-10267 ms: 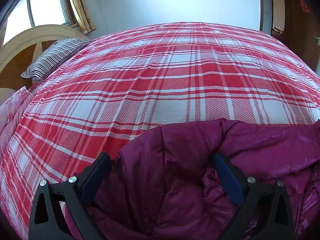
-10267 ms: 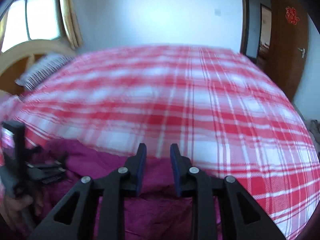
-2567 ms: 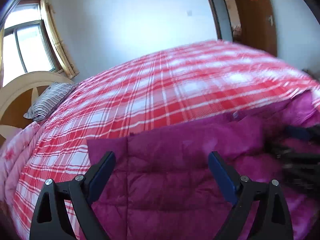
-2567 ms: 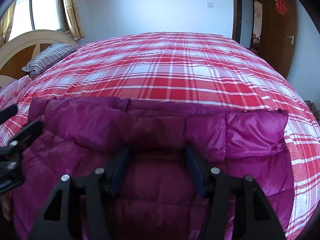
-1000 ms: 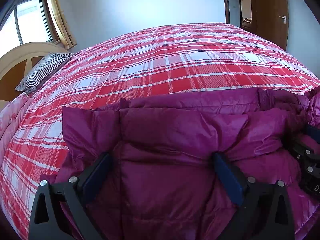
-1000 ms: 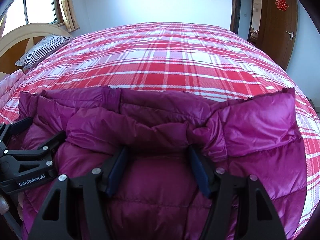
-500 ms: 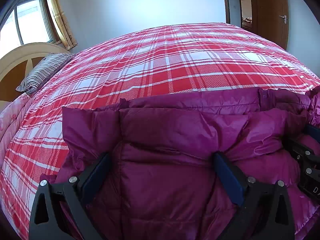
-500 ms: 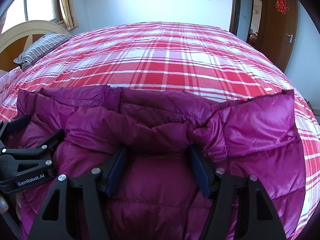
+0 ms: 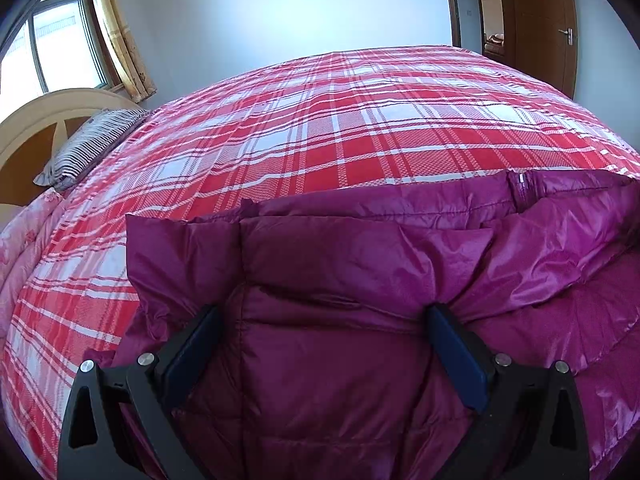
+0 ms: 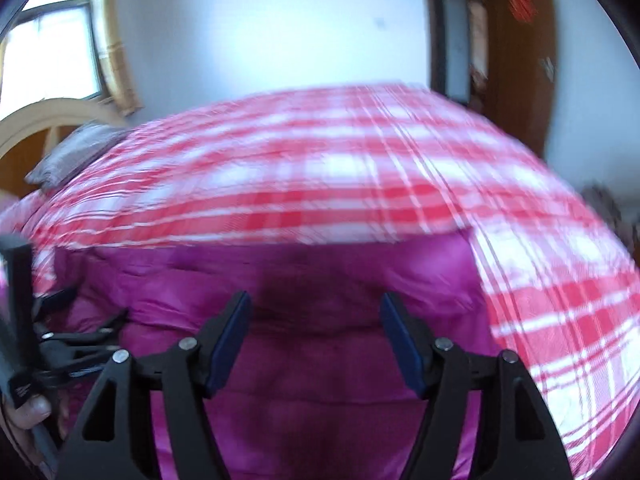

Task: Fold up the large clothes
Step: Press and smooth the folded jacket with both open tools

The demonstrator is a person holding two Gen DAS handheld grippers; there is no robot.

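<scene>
A purple down jacket (image 9: 340, 260) lies folded on the near part of the bed, its zipper edge toward the far right. My left gripper (image 9: 323, 310) stands wide open, pressed down on the jacket, with puffy fabric bulging between its fingers. In the blurred right wrist view, my right gripper (image 10: 315, 297) hovers a little above the jacket (image 10: 320, 264). Its jaws are opening, and nothing is between them. The left gripper (image 10: 72, 332) and the hand (image 10: 28, 412) holding it show at that view's left edge.
The bed carries a red and white plaid sheet (image 9: 340, 120), bare beyond the jacket. A striped pillow (image 9: 92, 140) and a curved wooden headboard (image 9: 36, 120) are at the far left, with a pink quilt (image 9: 20, 240) below them. A brown door (image 9: 540, 20) stands at the back right.
My right gripper has lifted off the jacket and drawn back, leaving the left wrist view's right edge. The fold it pressed on now lies flat. The left gripper has not moved.
</scene>
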